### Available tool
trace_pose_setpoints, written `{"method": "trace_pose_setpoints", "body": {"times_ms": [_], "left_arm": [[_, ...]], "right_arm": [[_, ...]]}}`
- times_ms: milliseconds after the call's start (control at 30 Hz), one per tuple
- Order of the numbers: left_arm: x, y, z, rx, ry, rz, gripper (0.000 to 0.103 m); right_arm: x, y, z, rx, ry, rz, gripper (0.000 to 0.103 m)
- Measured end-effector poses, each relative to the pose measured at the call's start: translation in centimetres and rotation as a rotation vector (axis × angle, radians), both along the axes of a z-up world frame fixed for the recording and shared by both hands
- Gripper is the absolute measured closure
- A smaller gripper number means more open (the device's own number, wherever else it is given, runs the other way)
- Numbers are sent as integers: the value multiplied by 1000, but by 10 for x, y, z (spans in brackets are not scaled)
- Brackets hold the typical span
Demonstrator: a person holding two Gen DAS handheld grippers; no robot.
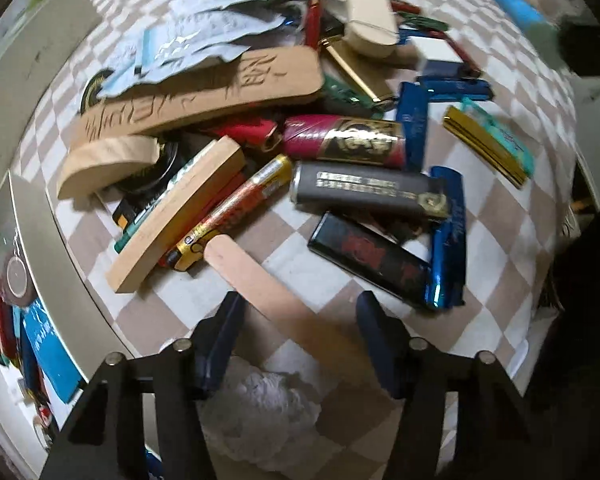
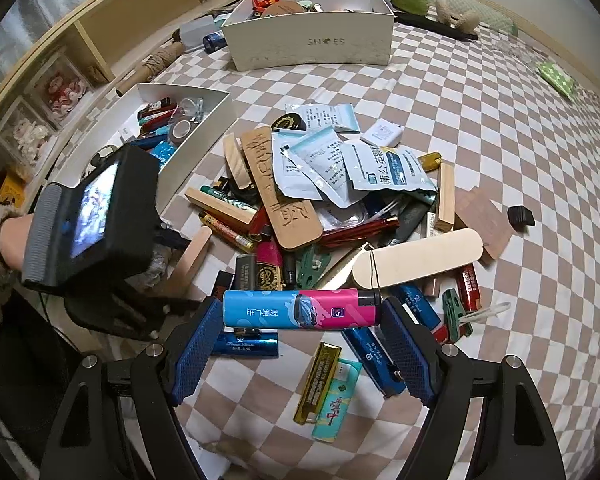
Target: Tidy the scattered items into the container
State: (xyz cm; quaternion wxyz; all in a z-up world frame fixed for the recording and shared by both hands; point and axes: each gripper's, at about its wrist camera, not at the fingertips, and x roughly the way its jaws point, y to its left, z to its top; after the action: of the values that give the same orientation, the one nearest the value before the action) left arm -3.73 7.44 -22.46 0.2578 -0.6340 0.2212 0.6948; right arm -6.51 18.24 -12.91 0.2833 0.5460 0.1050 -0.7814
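Right gripper (image 2: 300, 316) grasping lighter (image 2: 300, 307) endwise; left gripper (image 1: 298, 340) released around stick (image 1: 268, 288).
Risk: endwise hold may slip, dropping it onto the bed short of the container (image 2: 204, 148).

Under my tongs a bed with a beige-and-white checked cover (image 2: 480, 128) carries a heap of lighters, sachets and wooden pieces (image 2: 300, 200) straight ahead, an open white tray (image 2: 204, 136) ahead-left, a white shoebox (image 2: 312, 46) beyond.
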Motion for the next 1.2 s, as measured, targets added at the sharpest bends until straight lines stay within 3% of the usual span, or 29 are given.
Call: {"method": "trace_pose_setpoints", "body": {"times_ms": [33,100,133,267,500,733,1200], "left_arm": [[-3,-2,1,6,-5,19,54],[-8,-10,4,19,-15,68,77],[-11,-14,6,27,-22,89,79],[-11,-22,14,19,4,100,81],[-16,-29,51,30,126,168,88],[-18,-42,95,66,229,230,88],[-18,-63,139,107,385,324,88]], "right_arm": [[-1,1,-1,1,-2,-1,22],[-2,3,-1,-2,-5,-3,22],[-3,4,-1,-3,-6,-2,22],[-4,5,0,-9,1,-6,22],[-8,6,11,-34,35,-37,22],[-12,1,26,-62,72,-54,22],[-20,-19,48,-87,125,-65,22]]}}
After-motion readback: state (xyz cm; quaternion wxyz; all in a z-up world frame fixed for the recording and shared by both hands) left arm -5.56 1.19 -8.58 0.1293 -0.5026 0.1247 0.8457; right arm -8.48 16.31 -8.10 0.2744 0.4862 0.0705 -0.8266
